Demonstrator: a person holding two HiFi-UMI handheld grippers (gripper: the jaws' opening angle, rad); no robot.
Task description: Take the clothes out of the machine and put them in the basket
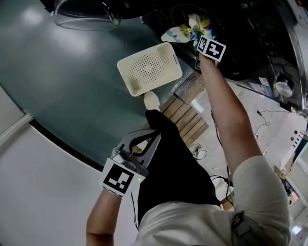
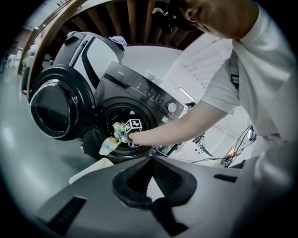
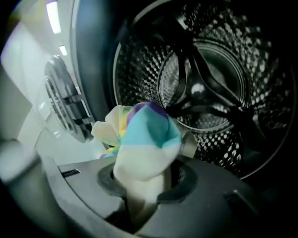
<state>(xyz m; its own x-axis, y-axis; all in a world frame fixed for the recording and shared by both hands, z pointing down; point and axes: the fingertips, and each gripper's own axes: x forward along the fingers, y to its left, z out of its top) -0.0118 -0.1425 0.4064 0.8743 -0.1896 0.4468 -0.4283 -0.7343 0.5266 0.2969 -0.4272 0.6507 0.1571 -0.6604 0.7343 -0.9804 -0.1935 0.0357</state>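
In the head view the basket (image 1: 149, 67) lies on the floor (image 1: 62, 81) at twelve o'clock, the washing machine (image 1: 262, 53) at two and its door (image 1: 82, 14) at eleven. My right claw (image 1: 202, 41) is at the machine's mouth at one, with the garment (image 1: 185, 31) between its jaws and the drum (image 3: 209, 83) behind. My left claw (image 1: 144, 139) hangs near six, well apart from the basket.

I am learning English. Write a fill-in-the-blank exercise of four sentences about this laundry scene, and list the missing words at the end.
1. The right gripper is shut on a white, turquoise and purple cloth in front of the perforated steel ___ of the dark washing machine.
2. The machine's round glass door stands ___.
3. The cream perforated plastic basket on the floor is ___.
4. Between the jaws of the left gripper there is ___.

Missing words: drum; open; empty; nothing.
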